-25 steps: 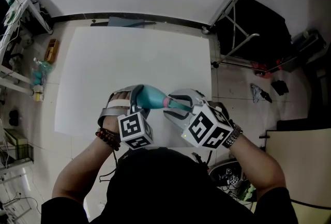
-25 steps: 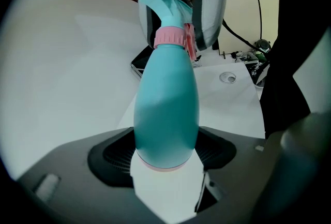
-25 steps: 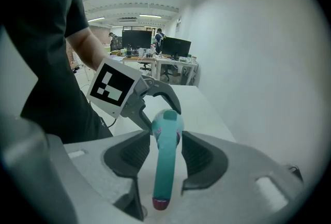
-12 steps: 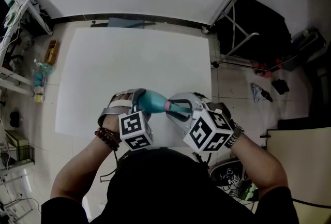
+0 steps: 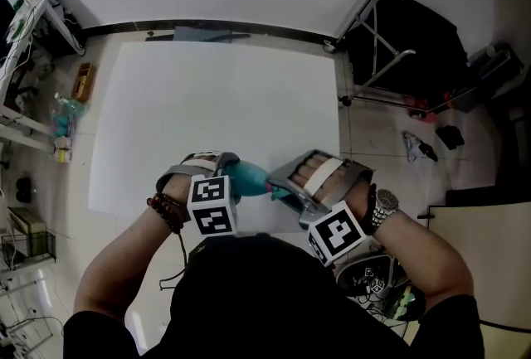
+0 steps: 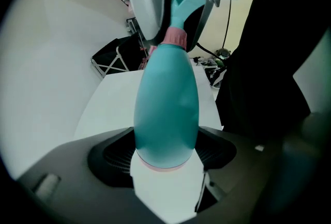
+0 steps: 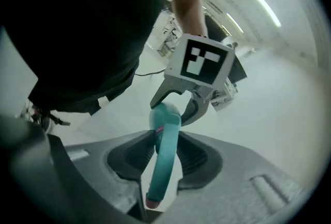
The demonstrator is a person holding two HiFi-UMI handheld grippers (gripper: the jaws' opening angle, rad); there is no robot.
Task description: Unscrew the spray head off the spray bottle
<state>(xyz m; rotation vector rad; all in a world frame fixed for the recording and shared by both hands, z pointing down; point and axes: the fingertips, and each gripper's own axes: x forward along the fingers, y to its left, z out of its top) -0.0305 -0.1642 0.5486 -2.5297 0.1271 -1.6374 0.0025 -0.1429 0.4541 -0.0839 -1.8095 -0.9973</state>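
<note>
A teal spray bottle (image 5: 245,177) lies level above the near edge of the white table (image 5: 216,92), held between both grippers. My left gripper (image 5: 224,172) is shut on the bottle's wide base, which fills the left gripper view (image 6: 166,109). The pink collar (image 6: 176,38) and the teal spray head (image 6: 185,5) point away from it into my right gripper (image 5: 280,185). In the right gripper view the jaws press on the spray head (image 7: 164,161) from both sides; its pink tip (image 7: 151,200) sits near the camera. The right hand is rolled so that its marker cube (image 5: 338,235) faces down towards the body.
A black folding stand (image 5: 398,34) stands to the right of the table. Shelves with small items (image 5: 58,117) line the left side. Cables and loose objects (image 5: 373,283) lie on the floor by the person's right arm.
The right gripper has closed on the spray head and rolled over, its marker cube swinging down towards the body. Both hands and the bottle have come slightly nearer the person.
</note>
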